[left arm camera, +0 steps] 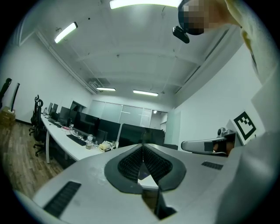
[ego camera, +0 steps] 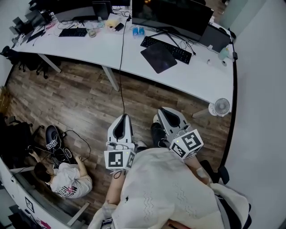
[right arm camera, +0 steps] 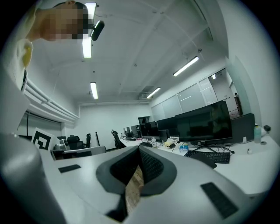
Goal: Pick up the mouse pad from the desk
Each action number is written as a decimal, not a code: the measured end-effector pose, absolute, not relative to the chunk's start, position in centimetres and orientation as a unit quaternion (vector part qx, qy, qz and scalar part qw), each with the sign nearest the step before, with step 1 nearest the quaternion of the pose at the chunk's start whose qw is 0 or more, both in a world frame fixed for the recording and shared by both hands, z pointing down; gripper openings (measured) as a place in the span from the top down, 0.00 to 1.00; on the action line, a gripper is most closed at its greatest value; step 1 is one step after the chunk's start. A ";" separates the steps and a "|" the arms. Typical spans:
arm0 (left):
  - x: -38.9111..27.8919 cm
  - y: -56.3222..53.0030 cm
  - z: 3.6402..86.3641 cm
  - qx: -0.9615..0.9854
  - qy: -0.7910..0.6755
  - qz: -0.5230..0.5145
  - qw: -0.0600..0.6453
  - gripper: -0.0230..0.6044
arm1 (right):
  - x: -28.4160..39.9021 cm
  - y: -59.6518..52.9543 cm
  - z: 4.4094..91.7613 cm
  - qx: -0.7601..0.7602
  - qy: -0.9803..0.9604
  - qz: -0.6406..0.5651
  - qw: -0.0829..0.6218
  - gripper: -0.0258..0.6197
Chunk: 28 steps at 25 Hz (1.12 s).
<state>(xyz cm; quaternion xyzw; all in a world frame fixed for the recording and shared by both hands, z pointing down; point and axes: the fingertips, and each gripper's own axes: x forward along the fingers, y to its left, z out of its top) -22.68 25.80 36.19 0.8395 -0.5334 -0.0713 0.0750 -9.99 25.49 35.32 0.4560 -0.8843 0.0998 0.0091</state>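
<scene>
Wood flooring fills most of the head view, and a long white desk (ego camera: 196,78) runs across the top of it, loaded with screens and keyboards. The mouse pad (ego camera: 159,57), a dark flat sheet, lies skewed toward the desk's right end. One corner points at the front edge, and its far side sits just beside a black keyboard (ego camera: 178,53), below a wide monitor (ego camera: 172,13). Both tools are out over the floor, well apart from the desk, and neither touches anything. The left gripper (ego camera: 121,117) is clenched, its ribbed pads meeting at the tips with nothing caught between them. The right gripper (ego camera: 163,111) looks the same in its own view, tips together and empty, with only floor showing through the gap lower down. It points toward the stretch of desk that carries the pad. By my reading this is the approach step: the pad is untouched and the reach to it has not been made. The next move calls for carrying a gripper forward over the front edge and spreading its jaws. The pad is thin and lies flat, so it offers little to pinch from above. The corner nearest the front edge seems the likeliest place to slip one jaw underneath, perhaps after sliding the pad until it overhangs, with the other gripper free to steady it.
</scene>
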 end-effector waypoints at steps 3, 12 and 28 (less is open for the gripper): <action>-22.6 24.3 36.1 0.839 -0.535 -0.069 0.072 0.94 | -10.0 24.1 35.5 0.455 -0.885 0.095 0.014 0.96; -21.8 18.8 36.6 0.834 -0.544 -0.060 0.071 0.94 | -9.9 17.2 36.4 0.433 -0.895 0.110 0.012 0.96; -19.0 6.2 35.7 0.808 -0.581 -0.059 0.081 0.94 | -7.9 3.4 35.6 0.384 -0.915 0.126 0.019 0.96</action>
